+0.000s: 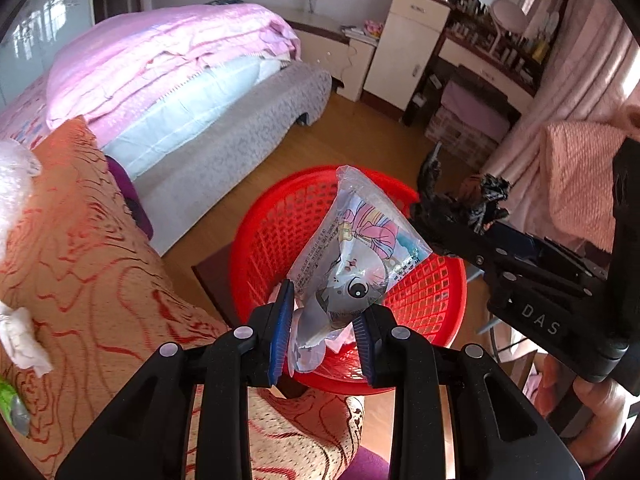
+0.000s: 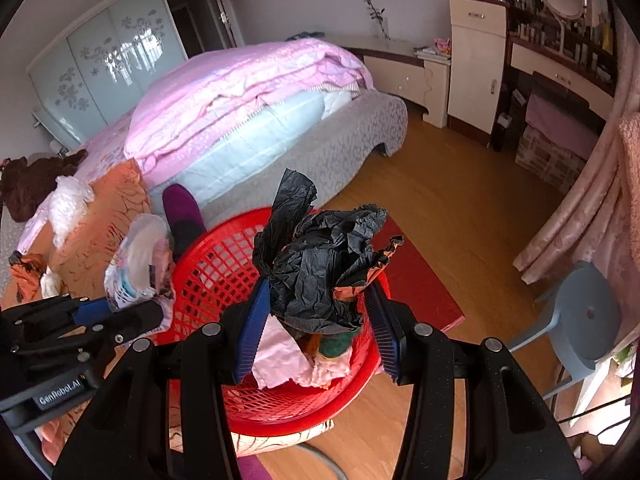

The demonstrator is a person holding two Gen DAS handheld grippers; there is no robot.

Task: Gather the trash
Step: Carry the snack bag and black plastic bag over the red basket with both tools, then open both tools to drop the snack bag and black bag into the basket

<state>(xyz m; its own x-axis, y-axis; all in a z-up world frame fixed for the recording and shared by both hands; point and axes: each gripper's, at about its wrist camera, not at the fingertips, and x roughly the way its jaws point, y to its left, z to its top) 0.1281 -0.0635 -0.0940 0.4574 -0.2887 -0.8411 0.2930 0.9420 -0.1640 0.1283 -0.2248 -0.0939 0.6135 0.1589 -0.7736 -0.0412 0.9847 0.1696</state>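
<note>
Left wrist view alone shows the printed side of the snack wrapper (image 1: 352, 264), a glossy crinkled foil pouch with a cartoon face, at lower centre over the red basket (image 1: 436, 292). Right wrist view alone shows the basket's contents: pink and white scraps (image 2: 280, 354) on the latticed plastic floor of the red basket (image 2: 208, 268), with a grey plastic stool (image 2: 588, 316) at the right edge. The left tool (image 1: 324, 320) pinches the wrapper's lower end between its ribbed blue pads, narrowly parted. The right tool (image 2: 318, 320) stands about half spread, clamped on a crumpled black plastic bag (image 2: 320, 264) at frame centre, above the basket's rim.
</note>
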